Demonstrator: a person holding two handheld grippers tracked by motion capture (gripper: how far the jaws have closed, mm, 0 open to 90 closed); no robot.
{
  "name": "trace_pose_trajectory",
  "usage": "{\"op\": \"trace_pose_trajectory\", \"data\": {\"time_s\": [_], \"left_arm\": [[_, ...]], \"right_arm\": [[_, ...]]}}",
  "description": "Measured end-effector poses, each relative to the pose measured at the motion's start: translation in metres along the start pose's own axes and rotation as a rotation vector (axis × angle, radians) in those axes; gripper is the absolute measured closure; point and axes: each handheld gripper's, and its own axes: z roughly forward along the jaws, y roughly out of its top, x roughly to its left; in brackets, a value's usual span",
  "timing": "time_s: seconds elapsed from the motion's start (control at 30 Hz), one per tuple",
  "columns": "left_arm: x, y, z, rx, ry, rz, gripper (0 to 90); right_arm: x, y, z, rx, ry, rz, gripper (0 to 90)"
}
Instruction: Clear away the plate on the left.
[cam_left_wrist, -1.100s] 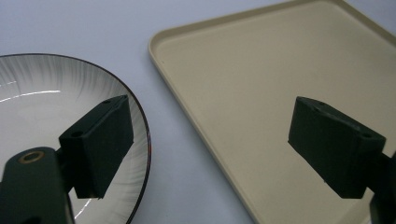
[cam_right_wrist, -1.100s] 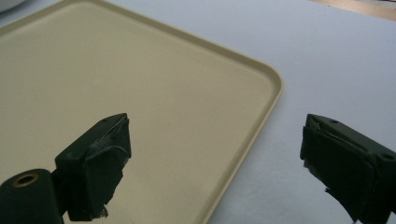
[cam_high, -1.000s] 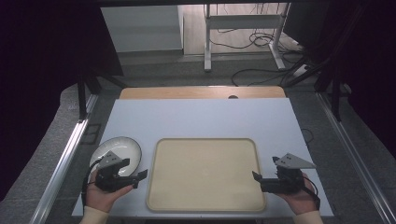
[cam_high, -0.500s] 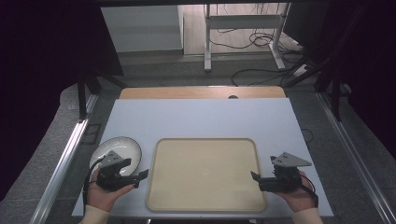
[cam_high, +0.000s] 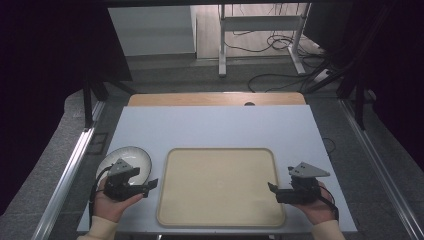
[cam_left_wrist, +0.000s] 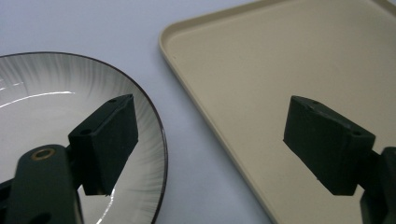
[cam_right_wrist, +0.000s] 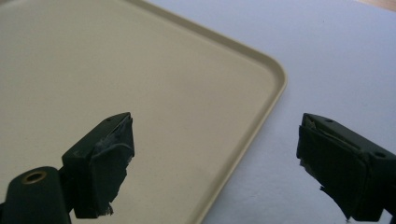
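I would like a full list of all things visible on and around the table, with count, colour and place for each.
plate: one, white with dark rim, front left of table, left of tray
tray: one, beige, bare, front centre
table: one, pale grey top with wooden strip at far edge
cables: several, dark, on floor beyond table
left gripper: one, black, open, over the plate's near edge
right gripper: one, black, open, at tray's right edge
hands: two, holding the grippers, bottom edge

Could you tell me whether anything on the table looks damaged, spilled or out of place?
Only one thing stands out: the padding on the right gripper fingertips looks frayed and ragged at its edges. Otherwise, the beige tray lies square and bare, and the plate sits flat beside it, apart.
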Motion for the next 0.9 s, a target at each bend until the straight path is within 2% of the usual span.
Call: {"op": "trace_pose_trajectory", "data": {"time_s": [0.47,0.9], "left_arm": [[0.015,0.002,-0.006,-0.005,0.04,-0.008,18.3],[0.034,-0.006,-0.022,-0.018,0.098,-0.054,19.0]], "right_arm": [[0.001,0.0,-0.005,-0.007,-0.029,0.002,13.4],[0.003,0.005,0.004,0.009,-0.024,-0.015,13.7]]}}
